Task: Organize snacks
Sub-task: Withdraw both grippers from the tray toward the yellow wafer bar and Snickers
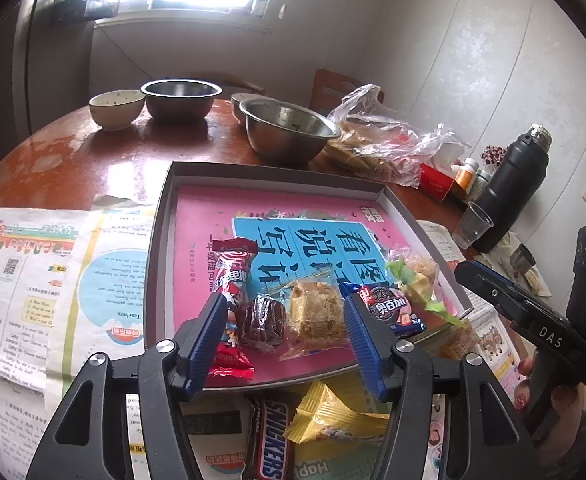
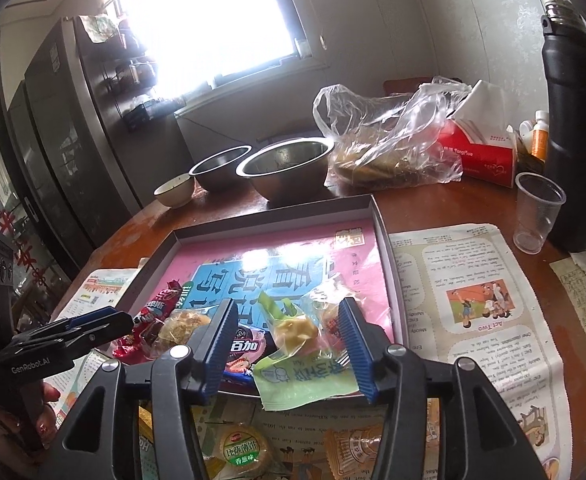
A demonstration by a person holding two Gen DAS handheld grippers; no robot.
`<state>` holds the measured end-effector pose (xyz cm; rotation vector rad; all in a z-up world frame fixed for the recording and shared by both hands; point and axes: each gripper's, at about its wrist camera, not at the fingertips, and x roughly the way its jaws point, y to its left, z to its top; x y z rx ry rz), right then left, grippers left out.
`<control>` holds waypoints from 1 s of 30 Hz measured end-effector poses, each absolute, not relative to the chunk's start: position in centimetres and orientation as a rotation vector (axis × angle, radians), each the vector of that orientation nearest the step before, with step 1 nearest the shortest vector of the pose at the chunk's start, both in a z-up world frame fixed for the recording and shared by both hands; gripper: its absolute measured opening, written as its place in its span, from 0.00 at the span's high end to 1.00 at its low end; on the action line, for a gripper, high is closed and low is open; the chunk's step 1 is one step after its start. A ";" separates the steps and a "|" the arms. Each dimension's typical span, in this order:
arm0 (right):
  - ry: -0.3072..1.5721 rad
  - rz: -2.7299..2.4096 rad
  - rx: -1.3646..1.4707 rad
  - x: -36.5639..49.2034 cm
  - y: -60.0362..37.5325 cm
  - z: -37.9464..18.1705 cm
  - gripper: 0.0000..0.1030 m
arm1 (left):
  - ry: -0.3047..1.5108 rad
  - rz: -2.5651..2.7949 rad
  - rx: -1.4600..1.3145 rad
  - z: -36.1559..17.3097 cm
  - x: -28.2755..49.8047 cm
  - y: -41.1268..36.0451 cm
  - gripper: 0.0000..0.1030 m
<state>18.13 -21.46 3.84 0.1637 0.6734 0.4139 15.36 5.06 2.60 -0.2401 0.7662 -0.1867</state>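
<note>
A row of snacks lies along the near edge of a shallow grey tray (image 1: 165,216) lined with a pink and blue sheet: a red wrapped sweet (image 1: 231,300), a dark chocolate piece (image 1: 264,320), a crumbly pastry in clear wrap (image 1: 315,312), a blue cookie pack (image 1: 389,308) and a green-wrapped cake (image 2: 297,344).

The left hand-held gripper (image 1: 287,320) stands part open just above the chocolate piece and the pastry, its blue pads to either side of them and gripping nothing. The right hand-held gripper (image 2: 289,328) is likewise part open, its pads flanking the green-wrapped cake without pressing on it.

In front of the tray, on newspaper (image 2: 473,312) over the brown bench (image 1: 73,156), lie a Snickers bar (image 1: 271,440) and a yellow packet (image 1: 333,416). Behind the tray are steel bowls (image 1: 289,128), a plastic bag (image 2: 389,140), a clear cup (image 2: 537,212) and a black flask (image 2: 573,128).
</note>
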 end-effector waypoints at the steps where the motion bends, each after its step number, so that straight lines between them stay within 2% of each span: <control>1: 0.673 0.415 0.164 18.1 -21.5 3.9 0.48 | 0.764 -0.187 -0.242 2.7 15.3 5.1 0.37; 9: 0.664 0.415 0.162 17.3 -21.9 4.3 0.45 | 0.751 -0.183 -0.234 3.6 14.4 4.9 0.32; 19: 0.649 0.408 0.175 16.1 -23.0 5.0 0.41 | 0.753 -0.194 -0.229 4.4 13.0 4.4 0.32; 30: 0.647 0.406 0.183 14.6 -24.0 5.0 0.40 | 0.778 -0.206 -0.208 4.3 11.5 2.7 0.32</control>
